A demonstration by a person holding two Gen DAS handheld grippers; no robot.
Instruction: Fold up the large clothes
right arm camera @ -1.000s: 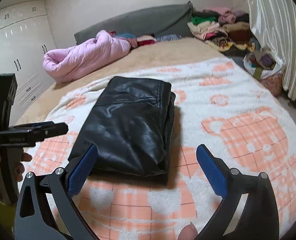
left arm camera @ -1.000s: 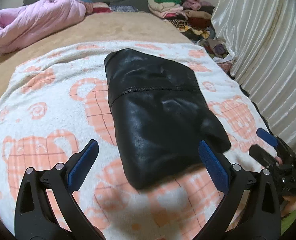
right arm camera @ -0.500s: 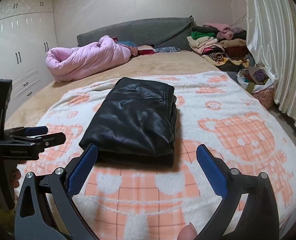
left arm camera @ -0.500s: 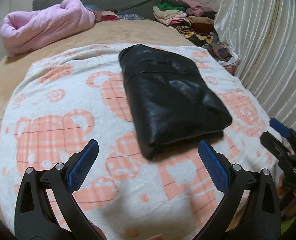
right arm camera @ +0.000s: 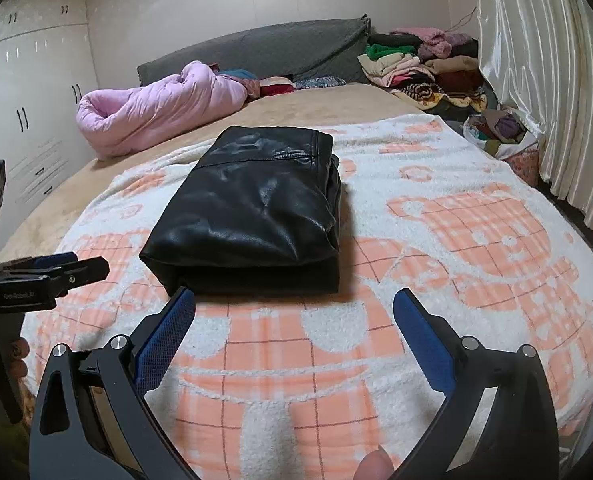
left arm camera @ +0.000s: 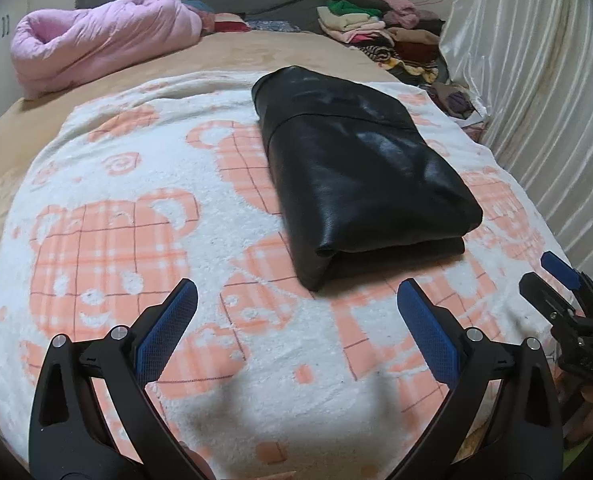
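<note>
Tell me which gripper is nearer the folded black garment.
Right. The right gripper sits just short of the black garment's near edge; the left gripper hangs farther back, toward its left corner.

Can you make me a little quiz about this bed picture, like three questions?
1. True or false: the black leather garment lies folded on the bear blanket.
2. What does the left gripper hold? A) the garment B) nothing C) the pink quilt
3. Fill in: the pink quilt lies ____ the garment, nearer the grey headboard.

Key: 1 true. 2 B; its jaws are open and empty, like the right gripper. 3 beyond.
</note>
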